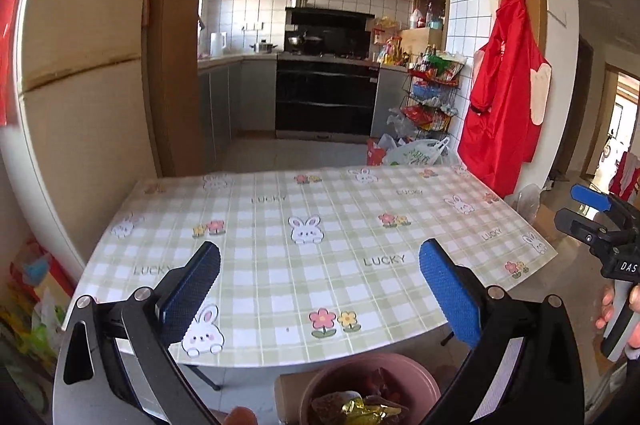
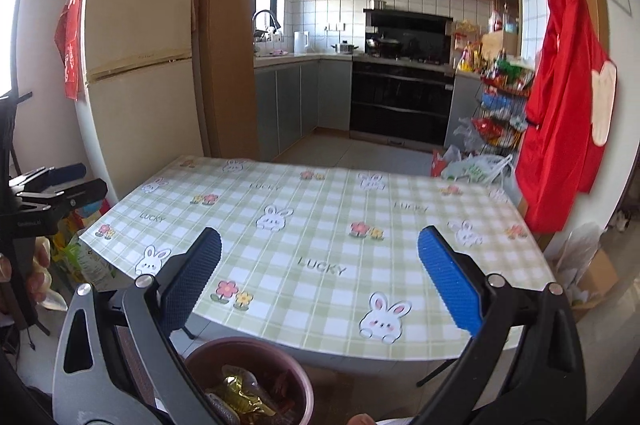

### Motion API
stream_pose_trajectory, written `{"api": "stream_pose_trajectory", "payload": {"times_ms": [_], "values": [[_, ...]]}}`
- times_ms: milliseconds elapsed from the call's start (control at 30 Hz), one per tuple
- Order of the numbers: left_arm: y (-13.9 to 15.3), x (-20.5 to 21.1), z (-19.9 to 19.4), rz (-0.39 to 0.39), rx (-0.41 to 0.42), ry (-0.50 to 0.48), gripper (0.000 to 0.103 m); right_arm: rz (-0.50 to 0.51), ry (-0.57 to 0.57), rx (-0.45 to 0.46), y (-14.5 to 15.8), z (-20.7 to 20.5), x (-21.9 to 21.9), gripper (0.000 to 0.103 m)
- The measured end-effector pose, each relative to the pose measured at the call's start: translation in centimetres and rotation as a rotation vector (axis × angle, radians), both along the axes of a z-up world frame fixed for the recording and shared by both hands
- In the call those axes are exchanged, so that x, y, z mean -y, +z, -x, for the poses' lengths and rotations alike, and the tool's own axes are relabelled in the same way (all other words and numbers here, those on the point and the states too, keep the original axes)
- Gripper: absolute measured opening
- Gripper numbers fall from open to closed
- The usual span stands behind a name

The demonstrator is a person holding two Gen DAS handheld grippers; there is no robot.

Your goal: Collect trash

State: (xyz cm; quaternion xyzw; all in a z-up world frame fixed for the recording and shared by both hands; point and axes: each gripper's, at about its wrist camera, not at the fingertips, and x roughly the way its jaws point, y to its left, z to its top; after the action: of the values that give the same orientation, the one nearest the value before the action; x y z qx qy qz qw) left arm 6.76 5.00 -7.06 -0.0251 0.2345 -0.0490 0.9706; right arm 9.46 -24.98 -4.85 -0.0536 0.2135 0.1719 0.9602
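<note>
left edge: fridge (image 2: 136, 73), cream, two doors, its base cut off behind the table; bags and packets on the floor beside it, too blurred and cropped to identify. left gripper (image 1: 320, 289): jaws spread wide, nothing between the blue pads, pointing slightly downward over the near edge of the table (image 1: 280, 265), which wears a green check cloth printed with rabbits, flowers and "lucky"; its top bears no loose item. in the right wrist view this same tool shows at the far left margin, partly cropped, with fingers of the holding hand (image 2: 38, 281) just visible below it. centre, low: pink bin (image 1: 328, 373), below the table's near edge and beneath both tools, cut off by the bottom of each frame; inside, trash (image 2: 244, 393) of gold foil wrapper and reddish scraps, individual pieces hard to make out. right gripper (image 2: 320, 285): jaws likewise spread wide, empty, tilted slightly down over the table edge, bin below and left of its centre line. right: red apron (image 2: 568, 93) hanging on the wall; wire rack of packets (image 1: 432, 93), contents indistinct.
</note>
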Motion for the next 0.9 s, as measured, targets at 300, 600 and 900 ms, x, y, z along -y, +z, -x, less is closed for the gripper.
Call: {"api": "stream_pose_trajectory", "payload": {"times_ms": [300,600,900], "values": [[6.3,0.5,1.4,-0.054,0.141,-0.018,0.097,0.005,-0.040,0.053,3.9,0.7,0.4,0.097],[6.8,1.9,2.1,-0.103,0.168,-0.036,0.097,-0.004,-0.034,0.012,2.9,0.4,-0.2,0.097],[5.9,2.5,1.8,-0.104,0.148,-0.060,0.097,-0.008,-0.040,0.007,2.7,0.5,-0.3,0.097]]}}
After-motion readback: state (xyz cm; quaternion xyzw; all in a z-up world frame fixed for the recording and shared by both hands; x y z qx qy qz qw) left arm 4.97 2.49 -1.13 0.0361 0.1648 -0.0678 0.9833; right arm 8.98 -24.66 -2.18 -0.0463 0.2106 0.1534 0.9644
